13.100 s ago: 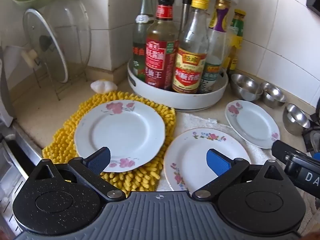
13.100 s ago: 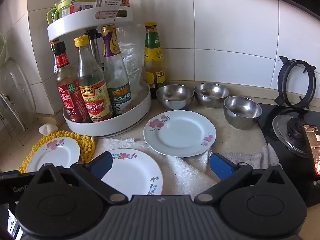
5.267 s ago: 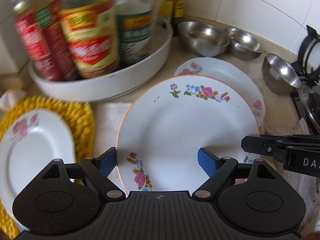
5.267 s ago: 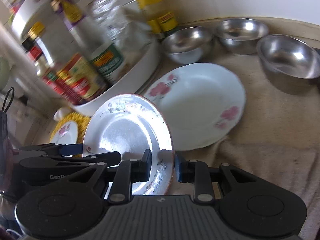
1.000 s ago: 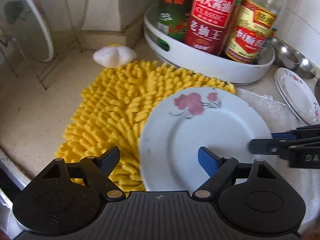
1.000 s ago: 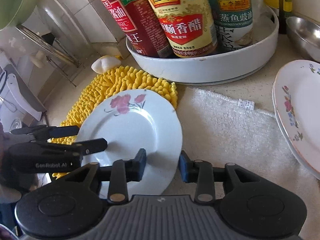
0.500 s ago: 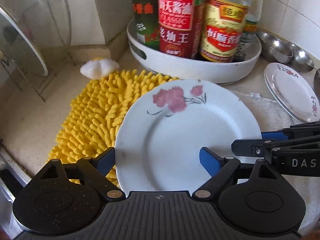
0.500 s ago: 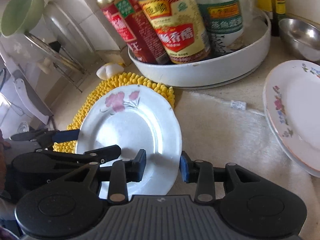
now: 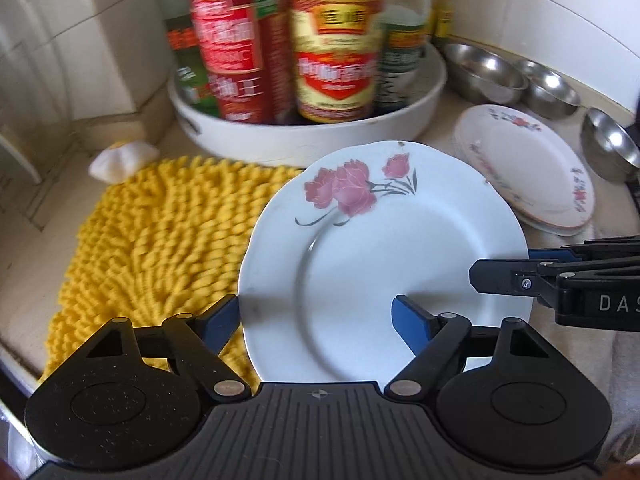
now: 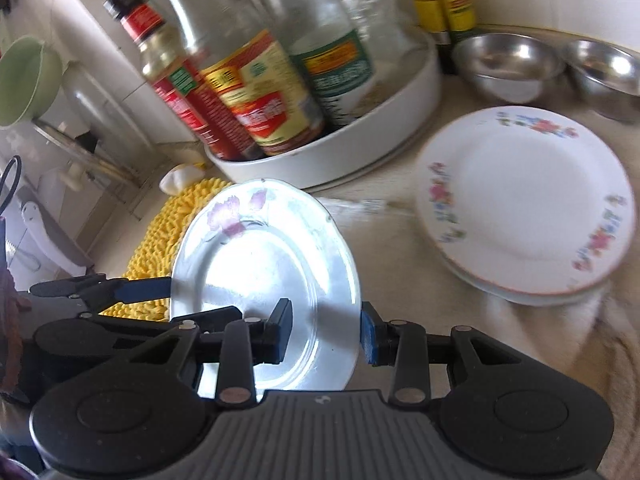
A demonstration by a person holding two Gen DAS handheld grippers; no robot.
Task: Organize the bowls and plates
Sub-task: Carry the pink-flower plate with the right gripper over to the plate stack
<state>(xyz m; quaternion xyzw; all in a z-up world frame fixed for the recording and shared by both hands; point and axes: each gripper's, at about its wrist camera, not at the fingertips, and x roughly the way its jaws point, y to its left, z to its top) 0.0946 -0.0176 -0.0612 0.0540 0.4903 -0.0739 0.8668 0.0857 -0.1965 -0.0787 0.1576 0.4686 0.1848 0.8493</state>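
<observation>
**Pink-flower plate held between both grippers, off the yellow mat**

Pink-flower plate (image 9: 384, 264) is up off the counter, tilted, partly over the yellow chenille mat (image 9: 160, 240) and partly over the pale towel (image 10: 400, 264).

Right gripper (image 10: 324, 330): I see its jaws part-way open, one either side of the plate's right rim. The left pad overlaps the plate's face and the blue right pad sits at the outer edge; it reads as a clamp on the rim. From the left wrist camera the same gripper (image 9: 504, 268) comes in from the right, its fingers above and below the rim.

Left gripper (image 9: 316, 316): jaws wide and closing, with the plate's near-left edge between them. Left blue pad is just at the rim; right blue pad is over the plate's face. I cannot tell whether either pad actually presses.

Surroundings: stacked floral plates (image 10: 528, 208) rest on the towel to the right. Steel bowls (image 10: 508, 64) stand behind them along the tiled wall. White turntable tray (image 9: 304, 140) of sauce bottles (image 9: 336, 60) stands behind the mat.
</observation>
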